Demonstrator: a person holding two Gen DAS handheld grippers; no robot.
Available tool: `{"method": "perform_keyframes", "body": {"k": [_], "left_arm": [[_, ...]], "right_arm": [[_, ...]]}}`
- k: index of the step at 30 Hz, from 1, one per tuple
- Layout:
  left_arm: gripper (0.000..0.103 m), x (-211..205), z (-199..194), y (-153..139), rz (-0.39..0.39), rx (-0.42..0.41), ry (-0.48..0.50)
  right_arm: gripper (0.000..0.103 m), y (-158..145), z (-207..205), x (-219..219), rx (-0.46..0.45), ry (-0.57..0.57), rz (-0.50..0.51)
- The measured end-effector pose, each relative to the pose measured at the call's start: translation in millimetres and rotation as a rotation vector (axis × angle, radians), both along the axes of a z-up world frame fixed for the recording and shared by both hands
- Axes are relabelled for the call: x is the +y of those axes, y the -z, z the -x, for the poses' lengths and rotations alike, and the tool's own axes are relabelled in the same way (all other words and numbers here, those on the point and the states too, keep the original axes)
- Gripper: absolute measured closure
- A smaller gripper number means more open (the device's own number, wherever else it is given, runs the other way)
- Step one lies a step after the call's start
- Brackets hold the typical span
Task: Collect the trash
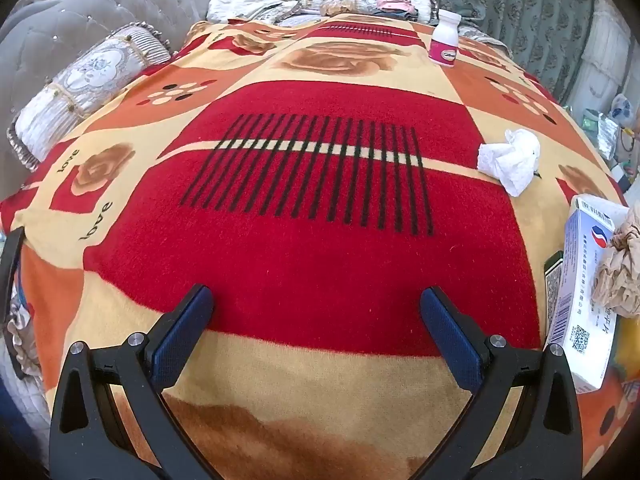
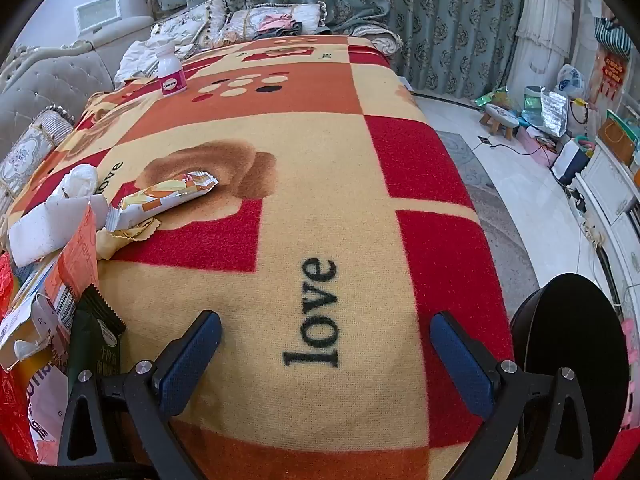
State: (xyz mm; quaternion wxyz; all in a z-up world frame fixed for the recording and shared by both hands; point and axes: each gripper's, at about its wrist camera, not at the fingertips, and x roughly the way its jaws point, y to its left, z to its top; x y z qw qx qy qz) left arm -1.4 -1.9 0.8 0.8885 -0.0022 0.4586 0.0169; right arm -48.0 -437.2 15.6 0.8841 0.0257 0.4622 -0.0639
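**Trash scattered on a fuzzy patchwork blanket**

A thick, fuzzy blanket [image 1: 320, 264] in red, cream and orange squares, printed with brown roses and the word "love", covers the whole surface. Beyond it, at twelve o'clock, hang heavy green patterned curtains [image 2: 440, 20], with ruffled cushions [image 1: 80, 84] piled at ten o'clock beside a tufted grey headboard [image 1: 60, 20].

The trash lies mostly between the two tools. From the left gripper [image 1: 316, 312], a white and blue cardboard box [image 1: 580, 300] leans at three o'clock, with crumpled brown paper [image 1: 620, 276] against it; a wadded white tissue [image 1: 510, 160] sits at two o'clock, and a white plastic bottle [image 1: 445, 40] with a pink label stands upright at one o'clock. From the right gripper [image 2: 326, 340], a shiny orange and white snack wrapper [image 2: 160, 200] lies at ten o'clock and a dark green sachet [image 2: 96, 336] at nine.

Both grippers hover with blue ribbed pads spread wide, holding nothing.
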Motion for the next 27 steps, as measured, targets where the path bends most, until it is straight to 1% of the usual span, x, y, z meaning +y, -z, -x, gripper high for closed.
{"method": "perform_keyframes", "body": {"k": [3,5,6,9,13,15,17,20,23,27], "left_arm": [[0.000,3,12,-5,0.008,0.023,-0.017],[0.000,1,19,-9,0.009,0.024,-0.028],[0.001,-6,26,-8,0.003,0.014,-0.032],[0.001,-16,44,-22,0.005,-0.026,-0.031],[0.001,-26,64,-45,0.022,-0.090,-0.006],[0.001,-36,73,-56,0.032,-0.114,0.017],[0.001,-45,80,-65,0.045,-0.133,0.040],[0.001,-62,91,-83,0.080,-0.172,0.075],[0.001,-78,101,-96,0.101,-0.203,0.102],[0.001,-102,114,-115,0.118,-0.258,0.138]], "right_arm": [[0.000,0,0,1,0.000,0.001,0.001],[0.000,0,0,0,0.000,0.002,-0.001],[0.000,0,0,0,0.000,0.001,0.000],[0.000,0,1,2,0.012,0.001,0.002],[0.000,-5,1,1,0.087,-0.074,-0.015],[0.000,-5,11,1,0.081,-0.049,-0.003],[0.000,-14,22,-1,0.038,-0.010,0.000],[0.000,-33,43,1,-0.021,0.009,0.013],[0.000,-62,61,7,-0.090,-0.006,0.045],[0.000,-100,81,15,-0.190,-0.016,0.036]]}}
